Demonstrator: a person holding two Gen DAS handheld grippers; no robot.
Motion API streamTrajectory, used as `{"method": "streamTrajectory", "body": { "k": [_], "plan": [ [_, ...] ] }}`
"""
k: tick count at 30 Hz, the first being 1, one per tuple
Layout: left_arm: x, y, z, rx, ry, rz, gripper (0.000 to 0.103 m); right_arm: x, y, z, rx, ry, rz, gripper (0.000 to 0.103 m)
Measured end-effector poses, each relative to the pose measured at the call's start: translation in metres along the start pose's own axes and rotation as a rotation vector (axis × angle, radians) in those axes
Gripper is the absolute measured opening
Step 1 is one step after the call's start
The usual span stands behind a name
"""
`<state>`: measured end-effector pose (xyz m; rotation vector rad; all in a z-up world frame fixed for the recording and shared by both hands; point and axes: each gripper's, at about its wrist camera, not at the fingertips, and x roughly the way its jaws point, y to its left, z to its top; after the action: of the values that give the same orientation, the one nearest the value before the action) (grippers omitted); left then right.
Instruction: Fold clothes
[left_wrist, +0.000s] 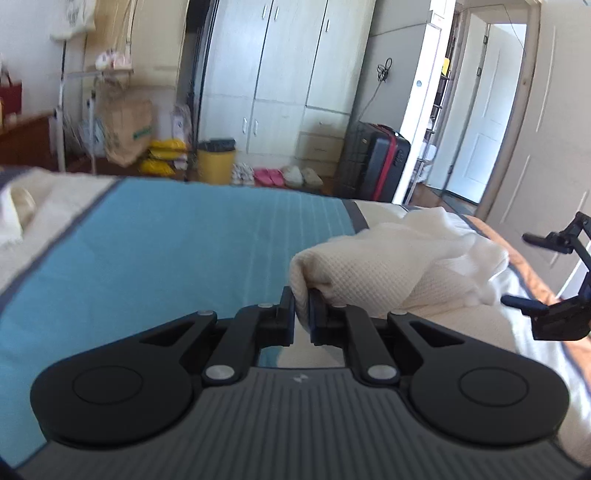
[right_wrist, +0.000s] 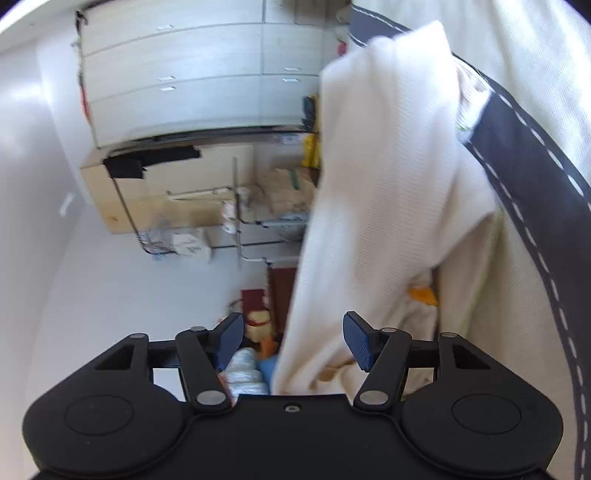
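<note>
— What's nearest my camera?
— My left gripper (left_wrist: 302, 314), clamped on a fold of the cream waffle-knit garment (left_wrist: 388, 266).
— Where's the garment?
— Bunched on the blue bed cover (left_wrist: 166, 251), by its right edge.
— The other one?
— My right gripper (right_wrist: 293, 341) stands apart, pads clear of the cloth.

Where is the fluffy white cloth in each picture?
Left wrist view: the white garment lies bunched right of centre on the bed, its near edge pinched in the left gripper.
Right wrist view: it fills the middle and right, ahead of the open right gripper.
Shared landmark: the pale wardrobe behind.
</note>
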<state>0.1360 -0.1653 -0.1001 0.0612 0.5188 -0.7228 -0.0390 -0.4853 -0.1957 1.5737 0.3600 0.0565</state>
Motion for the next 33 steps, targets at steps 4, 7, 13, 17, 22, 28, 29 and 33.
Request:
{"method": "streamTrajectory", "body": {
  "k": [4,7,13,17,22,28,29,33],
  "plan": [
    [-0.012,-0.008,0.005,0.112,-0.109,0.158,0.000,0.018,-0.009,0.001,-0.027,0.010,-0.130,0.069],
    [-0.016,0.003,0.011,0.101,-0.121,0.137,0.000,0.033,-0.019,0.008,-0.037,0.024,-0.194,0.069],
    [-0.014,0.005,0.009,0.091,-0.081,0.064,0.001,0.026,-0.008,0.013,-0.167,-0.158,-0.270,0.021],
    [-0.013,-0.007,0.010,0.082,-0.068,-0.069,0.004,0.002,0.041,-0.012,-0.455,-0.328,-0.244,0.013],
    [-0.019,-0.030,0.004,0.116,-0.075,-0.235,0.019,0.000,0.084,-0.041,-0.684,-0.379,-0.217,0.009],
    [-0.038,-0.063,-0.003,0.228,-0.148,-0.359,0.059,0.004,0.121,-0.099,-0.906,-0.164,-0.047,0.009],
    [-0.039,-0.069,-0.003,0.245,-0.158,-0.342,0.062,0.003,0.127,-0.108,-0.939,-0.126,-0.009,0.009],
    [-0.034,-0.070,-0.004,0.233,-0.170,-0.267,0.064,0.009,0.131,-0.120,-0.924,0.015,0.116,0.008]
  ]
}}
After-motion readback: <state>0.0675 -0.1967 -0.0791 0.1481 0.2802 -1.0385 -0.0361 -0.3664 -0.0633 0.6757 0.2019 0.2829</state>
